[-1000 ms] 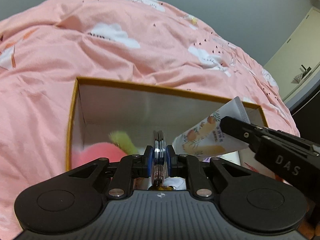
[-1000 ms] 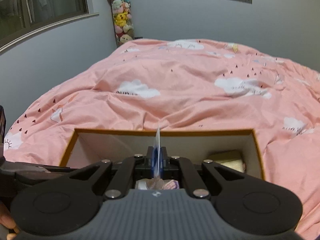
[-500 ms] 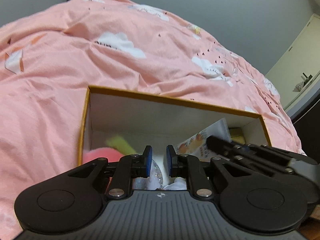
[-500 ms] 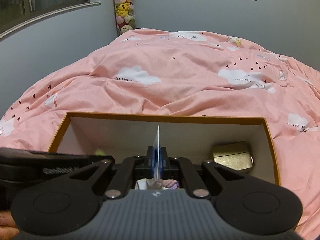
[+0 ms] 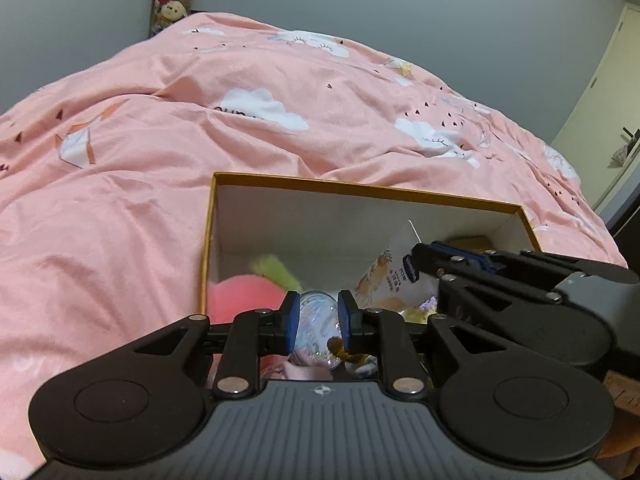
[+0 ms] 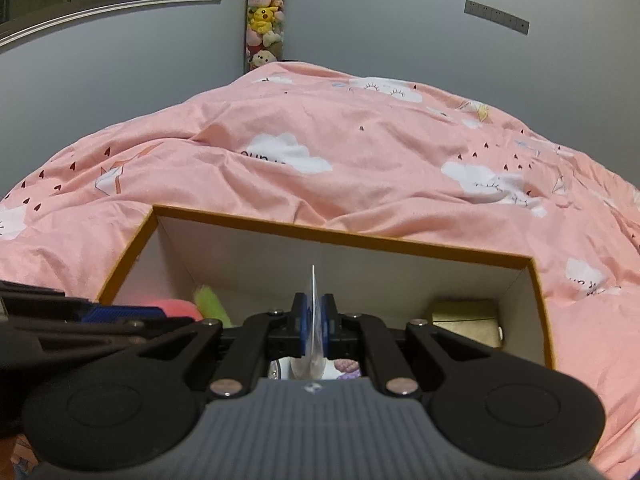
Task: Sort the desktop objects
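The left gripper (image 5: 316,322) hangs over the near edge of an open box (image 5: 360,190) with an orange rim and white inner walls, its blue-padded fingers (image 5: 289,322) parted with a clear gap and gripping nothing; a glittery transparent disc (image 5: 316,320) lies in the box below, seen through that gap, and whether the pads touch it cannot be told. The right gripper (image 6: 314,322) is over the same box, its fingers (image 6: 329,322) drawn almost together on the flat crimped end of a white tube (image 5: 396,276) printed with orange fruit, which in the right wrist view shows only as a thin edge (image 6: 313,300) rising toward 12 o'clock. In the left wrist view the tube sits at about 3 o'clock from the left fingers, tilted inside the box. At 9 o'clock in the box lies a pink plush toy (image 5: 240,296) with a yellow-green part (image 5: 276,270), and a gold packet (image 6: 466,320) rests in the right-hand corner. The box stands against a bed with a pink cloud-print duvet (image 6: 320,152); stuffed toys (image 6: 262,20) hang in the room corner at 12 o'clock.
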{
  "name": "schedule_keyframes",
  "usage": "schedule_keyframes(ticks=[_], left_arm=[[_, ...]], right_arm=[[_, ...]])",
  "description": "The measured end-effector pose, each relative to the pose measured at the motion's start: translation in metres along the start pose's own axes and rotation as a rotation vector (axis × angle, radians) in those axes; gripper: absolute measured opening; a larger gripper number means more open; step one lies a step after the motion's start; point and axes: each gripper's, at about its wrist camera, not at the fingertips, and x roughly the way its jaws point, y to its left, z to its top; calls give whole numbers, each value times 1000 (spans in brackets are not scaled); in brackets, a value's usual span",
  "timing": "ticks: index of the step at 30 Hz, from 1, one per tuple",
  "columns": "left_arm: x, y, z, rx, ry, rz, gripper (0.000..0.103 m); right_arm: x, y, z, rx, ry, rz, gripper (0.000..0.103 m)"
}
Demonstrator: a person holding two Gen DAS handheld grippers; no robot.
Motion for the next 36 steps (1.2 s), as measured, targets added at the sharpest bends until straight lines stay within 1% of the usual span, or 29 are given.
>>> schedule_keyframes(ticks=[1,2,3,4,5,6,7,9,10,11,12,14,16,18,20,24,26,28,36], left_arm=[[-4,0,-2,-3,-9,2,25],[-7,0,-3,-6,-17,5,27],[-11,0,-5,-8,-26,9,28],[-14,-1,-6,-10,-37,15,29],[-18,-2,-8,-11,-49,20,30],[-22,-2,-10,-12,-59,25,31],[-26,-3,-11,-12,-72,29,32],[-35,-5,-13,-12,-98,35,37],[-39,-6,-14,-11,-111,38,39],[-45,-7,-15,-9,-127,41,44],[-50,-9,-17,-5,-144,43,53],[-61,-13,-20,8,-181,47,55],[-70,-17,-24,19,-204,51,60],[-79,-21,-28,32,-224,54,68],[-86,-25,-34,45,-242,59,74],[-99,-31,-46,74,-265,72,81],[-104,-33,-54,82,-272,83,81],[-109,-36,-62,88,-272,97,82],[-113,-39,-86,120,-238,115,82]], right_arm=[[-3,0,0,0,-3,-3,8],[-8,0,-1,0,-7,-8,13],[-11,-1,-1,1,-11,-13,20],[-16,-1,-2,1,-18,-18,24],[-21,-1,-3,0,-28,-23,32],[-27,-1,-4,-2,-39,-29,36],[-32,-1,-5,-6,-47,-36,36],[-44,0,-8,-16,-69,-50,45],[-51,0,-10,-23,-85,-55,46],[-57,0,-12,-27,-96,-60,48],[-63,0,-13,-31,-108,-66,52],[-77,-2,-18,-28,-137,-76,60],[-90,-4,-21,-15,-159,-83,64],[-101,-8,-25,9,-178,-91,70],[-113,-11,-30,37,-195,-99,71],[-133,-16,-43,79,-229,-100,79],[-140,-17,-49,97,-235,-103,82],[-146,-17,-56,113,-236,-102,83],[-149,-14,-78,148,-199,-105,85]])
